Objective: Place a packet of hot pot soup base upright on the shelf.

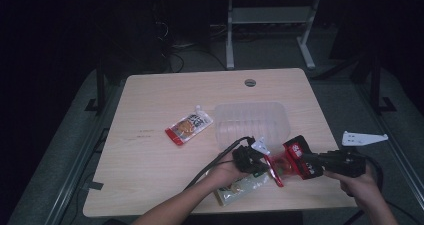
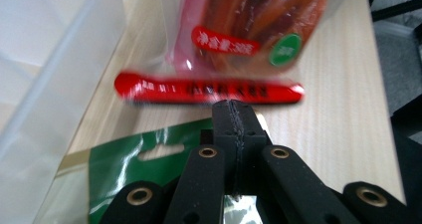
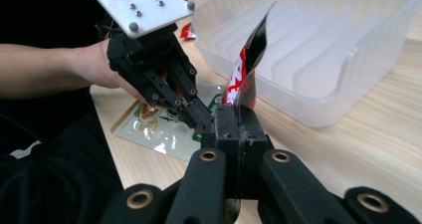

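- Red-banded snack packet is hanging between the two grippers in the high view, near the front edge of the wooden table. The right gripper is pinching its right end; the left gripper is sitting at its left end. The clear plastic bin is lying just behind them, the likely destination.
- Left gripper view: the left gripper, jaws pressed together, is pointing at the packet, which is crossing just ahead of the tips; I cannot tell whether they are gripping its film. A green packet is lying beneath.
- Right gripper view: the right gripper is clamping the packet, whose long axis is rising upright toward the bin, the left gripper touching beside it. The right hand seems nearer the bin.
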A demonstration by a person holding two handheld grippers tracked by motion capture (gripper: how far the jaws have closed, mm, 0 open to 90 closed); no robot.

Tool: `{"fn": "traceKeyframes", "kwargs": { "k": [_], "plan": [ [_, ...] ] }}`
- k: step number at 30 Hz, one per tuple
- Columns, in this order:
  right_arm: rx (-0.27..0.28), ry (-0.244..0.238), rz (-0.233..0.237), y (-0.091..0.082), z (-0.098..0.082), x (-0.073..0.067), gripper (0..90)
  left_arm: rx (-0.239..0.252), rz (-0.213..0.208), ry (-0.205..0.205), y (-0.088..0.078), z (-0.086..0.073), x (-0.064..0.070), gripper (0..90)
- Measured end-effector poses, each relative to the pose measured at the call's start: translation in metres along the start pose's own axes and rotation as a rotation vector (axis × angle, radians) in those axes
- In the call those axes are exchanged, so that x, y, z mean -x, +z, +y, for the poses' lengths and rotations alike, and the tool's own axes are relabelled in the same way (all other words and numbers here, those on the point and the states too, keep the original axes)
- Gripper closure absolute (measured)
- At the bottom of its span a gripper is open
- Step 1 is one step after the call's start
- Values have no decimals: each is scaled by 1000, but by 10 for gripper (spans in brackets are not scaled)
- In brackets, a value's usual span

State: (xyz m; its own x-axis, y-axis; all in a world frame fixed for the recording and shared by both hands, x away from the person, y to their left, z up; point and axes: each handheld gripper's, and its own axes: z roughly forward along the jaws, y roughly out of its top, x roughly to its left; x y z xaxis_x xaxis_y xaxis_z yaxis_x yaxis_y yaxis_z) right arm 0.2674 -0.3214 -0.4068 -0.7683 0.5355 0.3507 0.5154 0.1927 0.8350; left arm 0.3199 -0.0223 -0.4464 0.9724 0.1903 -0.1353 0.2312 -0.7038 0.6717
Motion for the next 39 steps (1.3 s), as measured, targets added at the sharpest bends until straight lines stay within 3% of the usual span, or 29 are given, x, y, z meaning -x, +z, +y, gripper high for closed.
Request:
{"fn": "traceKeyframes", "kwargs": {
  "k": [7, 14, 19, 30, 39],
  "plan": [
    [16, -34, 12, 0, 8, -8, 900, 53, 4, -53, -34, -15, -5, 842],
    [39, -38, 21, -2, 16, -12, 900, 47, 8, -67, -66, -36, -3, 707],
    [54, -52, 28, -2, 22, -15, 900, 41, 42, -72, -90, -61, -2, 613],
    [81, -68, 40, 1, 39, -21, 900, 73, 141, -154, -147, -115, -10, 470],
    [98, -77, 22, 7, 60, -24, 900, 81, 225, -208, -173, -150, -17, 370]
  ]
}}
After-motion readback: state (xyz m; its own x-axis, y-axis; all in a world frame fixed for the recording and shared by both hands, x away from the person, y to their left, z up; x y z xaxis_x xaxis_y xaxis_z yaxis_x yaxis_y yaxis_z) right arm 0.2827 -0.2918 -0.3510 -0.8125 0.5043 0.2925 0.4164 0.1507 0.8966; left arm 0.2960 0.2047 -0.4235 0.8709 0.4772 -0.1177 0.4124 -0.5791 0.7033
